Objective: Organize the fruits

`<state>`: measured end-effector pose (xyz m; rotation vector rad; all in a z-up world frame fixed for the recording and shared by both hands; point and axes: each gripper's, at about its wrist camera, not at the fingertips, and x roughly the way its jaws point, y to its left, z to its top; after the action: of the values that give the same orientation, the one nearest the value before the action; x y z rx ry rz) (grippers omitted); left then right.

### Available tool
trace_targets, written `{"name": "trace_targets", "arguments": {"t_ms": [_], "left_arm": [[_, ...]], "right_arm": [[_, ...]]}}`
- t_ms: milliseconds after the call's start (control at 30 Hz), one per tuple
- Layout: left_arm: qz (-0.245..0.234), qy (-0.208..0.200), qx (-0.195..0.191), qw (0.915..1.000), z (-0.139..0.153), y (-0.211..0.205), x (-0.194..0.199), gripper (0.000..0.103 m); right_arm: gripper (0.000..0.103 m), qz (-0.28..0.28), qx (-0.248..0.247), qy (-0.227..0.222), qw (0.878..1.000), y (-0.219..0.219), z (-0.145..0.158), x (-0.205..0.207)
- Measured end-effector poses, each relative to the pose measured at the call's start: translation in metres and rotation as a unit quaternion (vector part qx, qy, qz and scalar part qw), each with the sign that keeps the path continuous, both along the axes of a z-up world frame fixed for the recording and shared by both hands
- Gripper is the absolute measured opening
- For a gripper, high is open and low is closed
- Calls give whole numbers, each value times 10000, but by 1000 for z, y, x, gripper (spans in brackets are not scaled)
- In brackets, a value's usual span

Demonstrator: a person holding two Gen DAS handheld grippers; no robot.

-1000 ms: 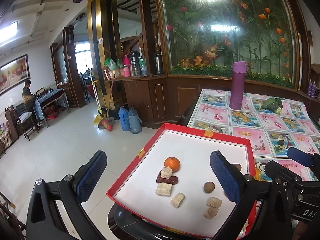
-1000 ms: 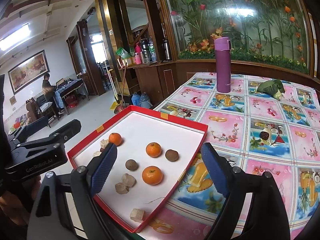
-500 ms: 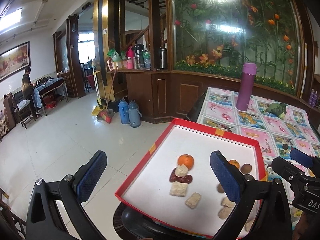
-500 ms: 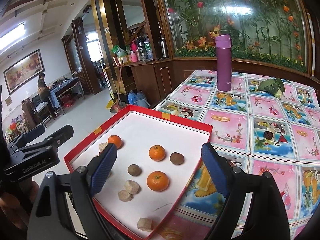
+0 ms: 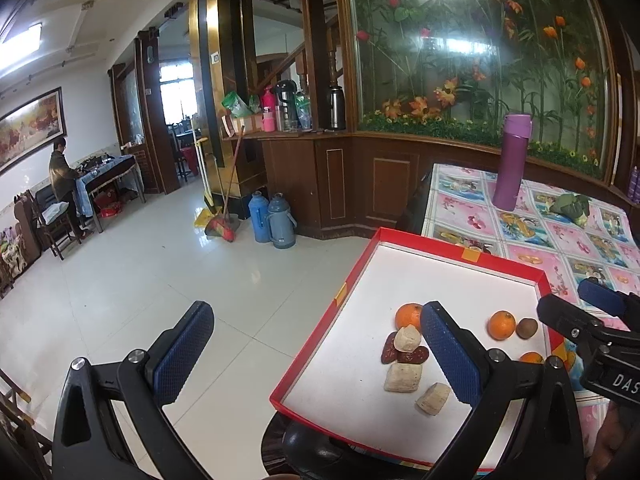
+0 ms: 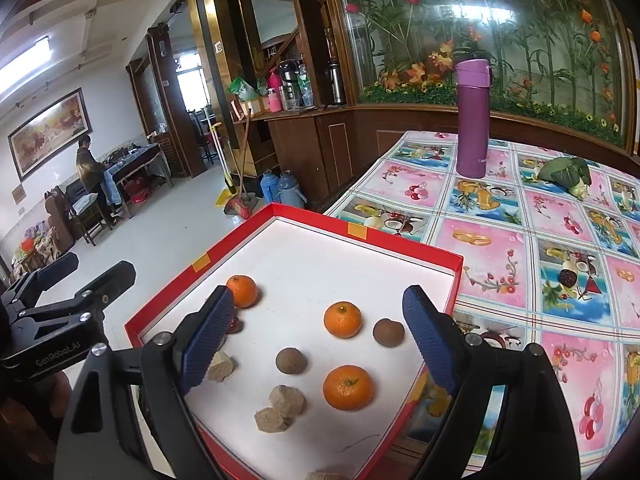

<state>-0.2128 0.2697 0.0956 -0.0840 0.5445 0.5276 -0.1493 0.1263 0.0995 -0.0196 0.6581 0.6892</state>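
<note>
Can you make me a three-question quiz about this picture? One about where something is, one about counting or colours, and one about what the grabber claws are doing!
1. Where does the purple bottle stand?
A. in the red tray
B. on the flowery tablecloth
C. on the floor

2. How many oranges lie in the red tray, seen from the right wrist?
A. one
B. three
C. five

3. What is the right gripper doing?
A. open, holding nothing
B. shut on an orange
C. shut on the bottle

Answers:
1 B: the bottle stands upright on the tablecloth, beyond the tray.
2 B: one orange by the left side, one in the middle, one nearest.
3 A: its fingers stand wide apart with nothing between them; the left gripper is open too.
</note>
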Motion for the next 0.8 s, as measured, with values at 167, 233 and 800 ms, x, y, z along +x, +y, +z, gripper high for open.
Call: {"name": "trace_targets", "arguments": {"t_ms": [167, 233, 800], "left_arm": [[-54, 0, 16, 10000, 2, -3, 3, 103], [-74, -6, 18, 10000, 3, -7, 6, 103], [-579, 161, 308, 9977, 17, -73, 40, 103]], "right_arm": [[87, 50, -4, 23, 10000, -1, -2, 5], [87, 67, 15, 41, 10000, -2, -2, 7], [87, -288, 431, 137, 9986, -66, 0, 27]]}}
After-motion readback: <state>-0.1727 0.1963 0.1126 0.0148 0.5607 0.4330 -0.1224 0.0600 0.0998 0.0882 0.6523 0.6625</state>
